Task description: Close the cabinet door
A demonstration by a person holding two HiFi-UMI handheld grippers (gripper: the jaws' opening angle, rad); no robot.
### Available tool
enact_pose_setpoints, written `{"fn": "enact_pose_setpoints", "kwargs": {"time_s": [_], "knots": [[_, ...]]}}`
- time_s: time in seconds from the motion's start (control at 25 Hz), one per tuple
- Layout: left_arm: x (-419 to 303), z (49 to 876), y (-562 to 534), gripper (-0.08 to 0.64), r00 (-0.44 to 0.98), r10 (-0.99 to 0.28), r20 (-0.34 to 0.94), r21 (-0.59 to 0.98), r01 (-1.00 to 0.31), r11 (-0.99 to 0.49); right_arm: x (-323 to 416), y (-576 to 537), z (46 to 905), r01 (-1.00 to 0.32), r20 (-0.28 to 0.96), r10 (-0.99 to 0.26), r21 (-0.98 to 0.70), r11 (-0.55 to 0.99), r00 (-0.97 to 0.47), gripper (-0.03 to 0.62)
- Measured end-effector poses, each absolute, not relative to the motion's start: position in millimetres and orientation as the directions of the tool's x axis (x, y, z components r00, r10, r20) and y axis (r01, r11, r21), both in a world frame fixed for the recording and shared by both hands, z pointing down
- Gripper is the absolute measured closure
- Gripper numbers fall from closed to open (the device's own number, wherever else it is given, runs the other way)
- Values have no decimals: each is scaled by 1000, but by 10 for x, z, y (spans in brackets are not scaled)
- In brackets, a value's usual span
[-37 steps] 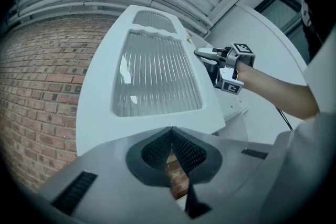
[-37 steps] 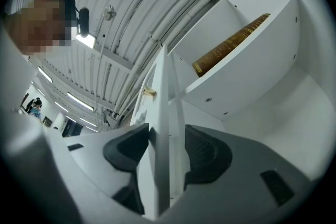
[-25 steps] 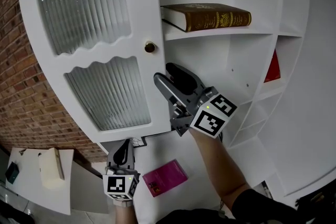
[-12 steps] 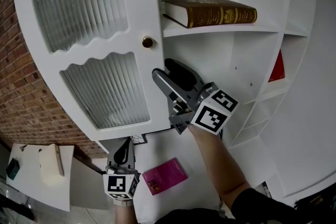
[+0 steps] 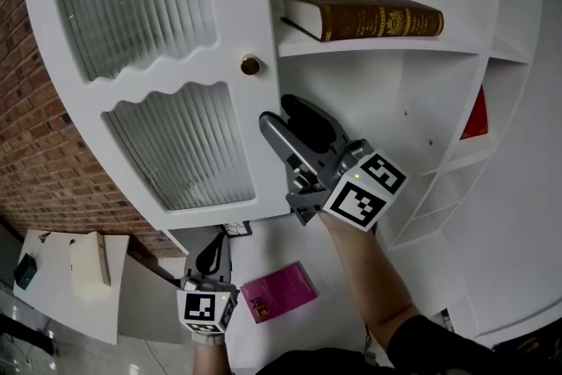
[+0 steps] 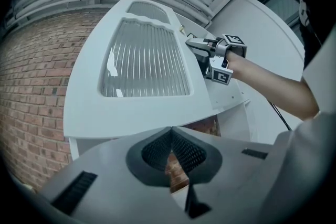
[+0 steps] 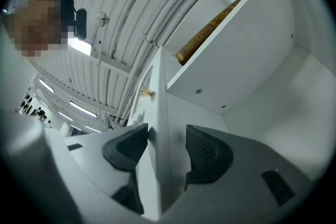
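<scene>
Head view, brick wall (image 5: 39, 158) behind, right claw (image 5: 279, 116) clamped on cabinet door (image 5: 253, 4) edge, left claw (image 5: 212, 248) closed

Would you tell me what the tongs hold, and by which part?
Right tongs grip the cabinet door by its free edge; left tongs hold nothing.

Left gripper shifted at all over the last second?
No. The left gripper hangs at the same spot just left of the pink book, as it did a second ago, with its jaws shut and empty.
</scene>
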State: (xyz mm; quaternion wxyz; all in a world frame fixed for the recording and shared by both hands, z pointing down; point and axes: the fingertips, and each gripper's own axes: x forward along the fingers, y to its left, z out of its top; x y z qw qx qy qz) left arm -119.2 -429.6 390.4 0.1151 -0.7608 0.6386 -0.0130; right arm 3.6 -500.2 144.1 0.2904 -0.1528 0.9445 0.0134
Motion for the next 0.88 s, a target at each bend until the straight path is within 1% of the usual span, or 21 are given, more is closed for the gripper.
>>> {"fn": "enact_pose_setpoints", "kwargs": {"time_s": [0.16,0.28,0.48,0.88], "knots": [[-1226,3951,-4249,551,173,-978,-120,-190,-970,-148,43,-5005,1449,-298,-565,-287,-75,952,-774,357],[-1279,3962,-4199,551,160,-980,-121,-184,-973,-136,41,-4973,1454,-310,-561,-295,-71,948,-773,372],[-1329,3955,-4126,551,162,-979,-124,-180,-974,-139,82,-4937,1514,-363,-544,-337,-63,930,-768,388],[-1218,4028,-3976,551,243,-966,-89,-169,-959,-226,298,-4856,1852,-488,-489,-474,-109,866,-732,474]]}}
